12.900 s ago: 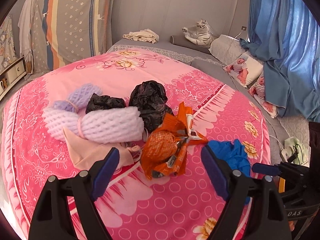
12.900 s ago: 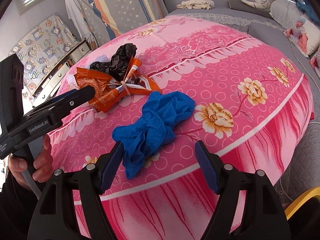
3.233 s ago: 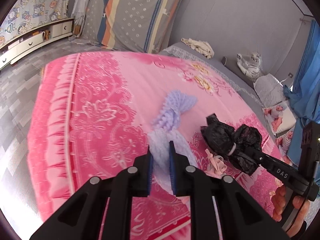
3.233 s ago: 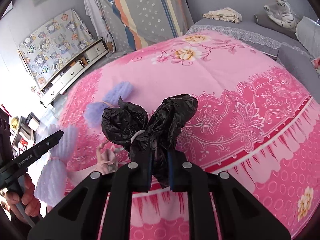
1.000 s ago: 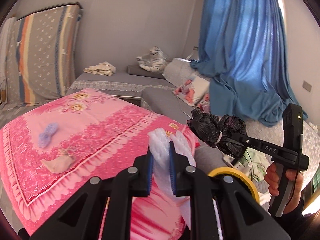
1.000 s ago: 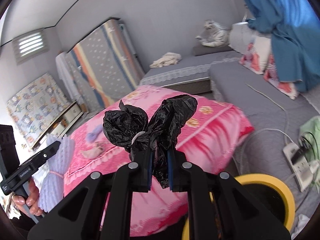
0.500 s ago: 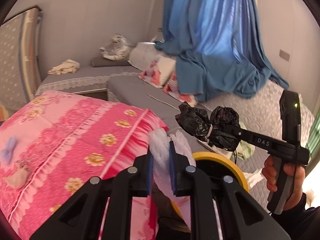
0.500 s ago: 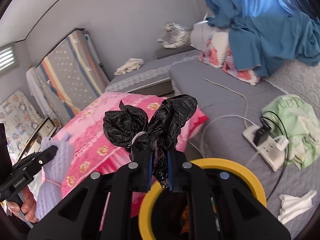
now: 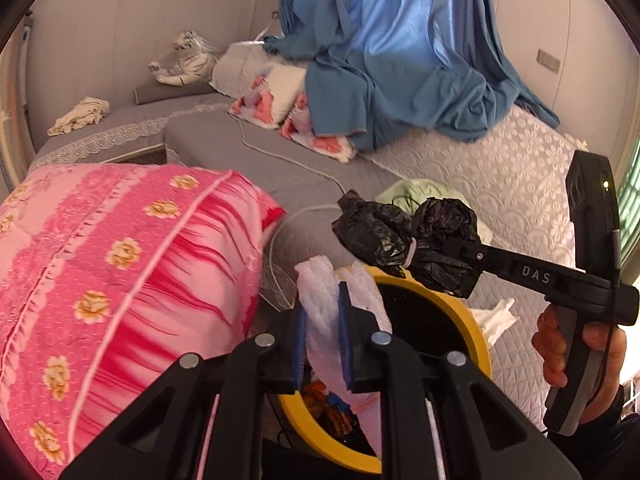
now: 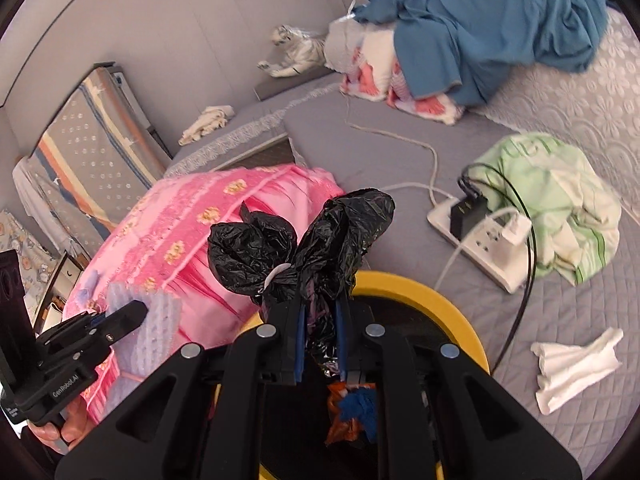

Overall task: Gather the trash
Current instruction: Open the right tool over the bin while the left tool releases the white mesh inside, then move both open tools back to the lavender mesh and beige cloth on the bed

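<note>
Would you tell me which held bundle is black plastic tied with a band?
The black bag bundle in the right gripper; the left gripper holds white foam netting.

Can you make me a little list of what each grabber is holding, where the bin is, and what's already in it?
left gripper: shut on white foam net
right gripper: shut on black plastic bag
yellow bin: right below both grippers, beside the pink quilt
in the bin: orange wrapper and blue glove
on the floor: white tissue, power strip
</note>
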{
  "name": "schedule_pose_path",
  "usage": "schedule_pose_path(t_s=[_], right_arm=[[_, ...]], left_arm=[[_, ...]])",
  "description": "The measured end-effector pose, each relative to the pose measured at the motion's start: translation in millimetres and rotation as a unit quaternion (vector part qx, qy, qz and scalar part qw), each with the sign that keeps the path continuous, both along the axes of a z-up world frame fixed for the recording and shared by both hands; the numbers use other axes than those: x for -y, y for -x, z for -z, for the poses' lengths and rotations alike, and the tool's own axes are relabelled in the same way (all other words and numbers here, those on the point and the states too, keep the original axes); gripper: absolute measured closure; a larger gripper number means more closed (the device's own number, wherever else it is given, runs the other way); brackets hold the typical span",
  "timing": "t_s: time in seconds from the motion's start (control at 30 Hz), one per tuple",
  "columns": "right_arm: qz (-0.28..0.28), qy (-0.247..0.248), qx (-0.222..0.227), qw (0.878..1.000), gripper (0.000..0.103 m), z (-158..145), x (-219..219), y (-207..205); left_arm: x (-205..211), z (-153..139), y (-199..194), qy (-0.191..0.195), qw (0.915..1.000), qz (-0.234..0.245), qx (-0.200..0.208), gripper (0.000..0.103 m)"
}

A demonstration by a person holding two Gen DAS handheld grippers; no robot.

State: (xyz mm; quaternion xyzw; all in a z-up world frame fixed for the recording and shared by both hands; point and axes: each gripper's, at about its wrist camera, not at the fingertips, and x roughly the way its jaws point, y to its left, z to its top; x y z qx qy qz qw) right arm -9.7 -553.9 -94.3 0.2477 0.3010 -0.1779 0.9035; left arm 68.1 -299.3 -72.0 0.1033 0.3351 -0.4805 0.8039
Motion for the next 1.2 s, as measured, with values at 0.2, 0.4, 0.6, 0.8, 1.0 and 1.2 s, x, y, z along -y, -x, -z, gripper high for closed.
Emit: schedule_pose_path(t_s=[0.2,0.4,0.6,0.8,1.0,1.2], right_arm=[[0.005,-0.016,-0.013,1.0,0.091,16,8,2],[0.017,-0.032,-0.024,0.999,0.091,27,17,2],[0.03,-0.042,-0.032,0.998,0.053,31,21,3],[0.028,-0.038,-0.025,0.999,0.053,24,18,0],[-0.026,-0.028,-0.004,0.999,0.047,8,-6,-24],[-0.116,-0.014,0.009,0.993,0.039,-11,-57,-76]], left_arm=[[17,15,5,-0.02,0.9997,0.008,-0.014,0.09],[17,18,3,-0.026,0.9995,0.003,-0.019,0.083],[8,18,-11,-0.021,0.9986,-0.032,-0.035,0.044],[-14,16,-29,-0.007,0.9966,-0.071,-0.04,0.027],[-56,8,-57,0.005,0.9901,-0.136,-0.034,0.02],[-116,-2,-84,0.019,0.9769,-0.212,-0.017,0.012]])
